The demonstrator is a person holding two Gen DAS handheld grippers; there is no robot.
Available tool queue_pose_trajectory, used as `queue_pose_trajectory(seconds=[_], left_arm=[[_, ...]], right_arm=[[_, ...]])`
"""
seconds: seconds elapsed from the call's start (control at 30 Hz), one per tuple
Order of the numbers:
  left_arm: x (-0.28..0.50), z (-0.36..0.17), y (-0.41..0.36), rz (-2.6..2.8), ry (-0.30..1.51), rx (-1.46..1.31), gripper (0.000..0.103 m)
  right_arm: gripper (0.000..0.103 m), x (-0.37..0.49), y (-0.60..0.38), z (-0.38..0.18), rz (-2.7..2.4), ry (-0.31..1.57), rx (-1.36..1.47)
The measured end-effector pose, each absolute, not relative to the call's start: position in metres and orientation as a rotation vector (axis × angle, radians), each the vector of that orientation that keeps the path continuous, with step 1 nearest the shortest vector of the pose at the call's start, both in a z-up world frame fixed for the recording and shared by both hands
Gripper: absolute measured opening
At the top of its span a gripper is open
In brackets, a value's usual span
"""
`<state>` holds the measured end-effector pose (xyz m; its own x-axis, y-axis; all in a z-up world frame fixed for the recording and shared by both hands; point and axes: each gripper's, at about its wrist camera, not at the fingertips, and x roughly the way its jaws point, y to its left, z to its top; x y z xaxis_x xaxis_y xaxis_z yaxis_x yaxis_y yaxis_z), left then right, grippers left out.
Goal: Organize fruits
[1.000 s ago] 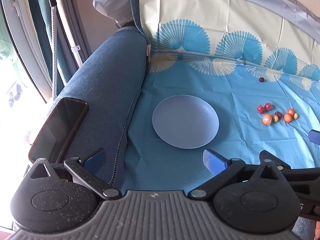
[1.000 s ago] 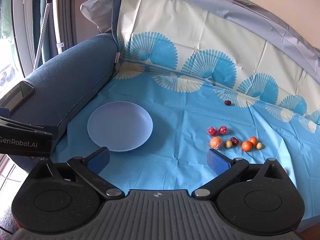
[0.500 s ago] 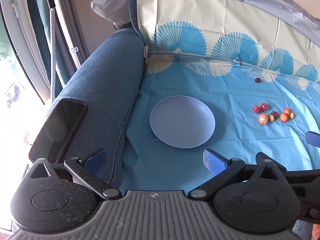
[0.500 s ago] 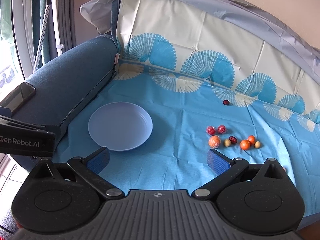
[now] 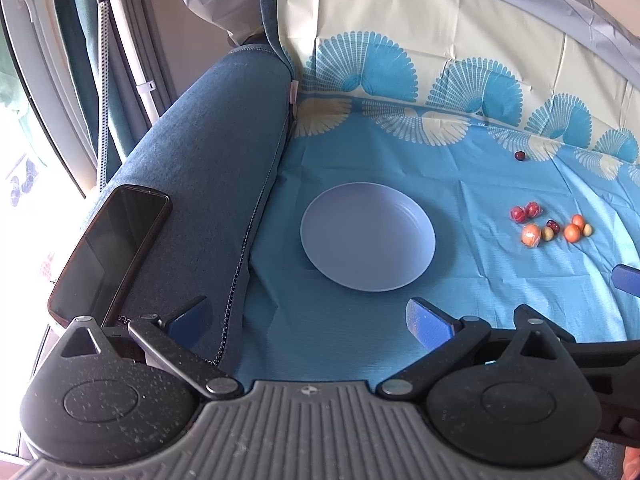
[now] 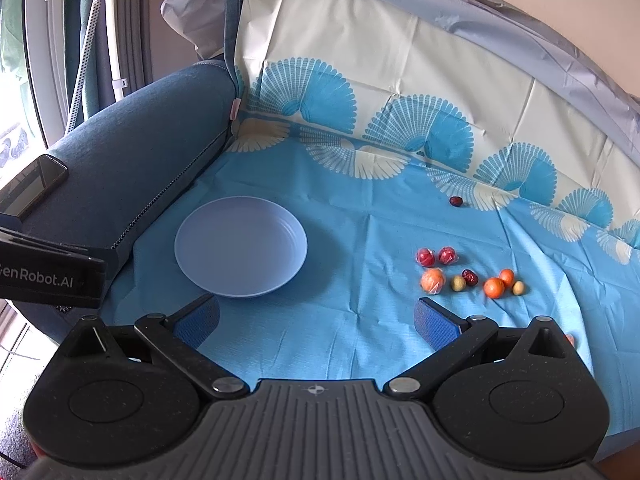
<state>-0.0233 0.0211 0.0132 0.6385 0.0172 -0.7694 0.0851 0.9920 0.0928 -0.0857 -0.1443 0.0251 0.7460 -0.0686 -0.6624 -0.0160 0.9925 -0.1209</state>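
An empty pale blue plate lies on the blue cloth over the sofa seat. Right of it sits a cluster of several small fruits: red, orange and yellowish ones. One dark red fruit lies apart, farther back. My left gripper is open and empty, above the seat's front, near the plate. My right gripper is open and empty, in front of the plate and the fruit cluster. A blue pad of the right gripper shows at the left view's right edge.
A black phone lies on the denim sofa armrest at the left. The patterned cloth runs up the backrest. A window and curtain are beyond the armrest.
Both views have shifted very slightly; the plate and fruits sit a little lower or closer in frame. Both grippers stay open and empty.
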Motion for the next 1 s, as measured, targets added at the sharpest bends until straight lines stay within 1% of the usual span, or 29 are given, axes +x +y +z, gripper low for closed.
queue_pose_trajectory(seconds=[0.73, 0.87, 1.0], left_arm=[[-0.007, -0.003, 0.013, -0.032, 0.898, 0.148, 0.103], [0.004, -0.014, 0.013, -0.02, 0.92, 0.143, 0.103], [0.028, -0.038, 0.017, -0.008, 0.974, 0.066, 0.103]], right_arm=[[0.102, -0.065, -0.157, 0.007, -0.033, 0.767, -0.097], [0.102, -0.057, -0.16, -0.001, -0.034, 0.781, -0.095], [0.102, -0.036, -0.167, -0.016, -0.032, 0.809, -0.087]])
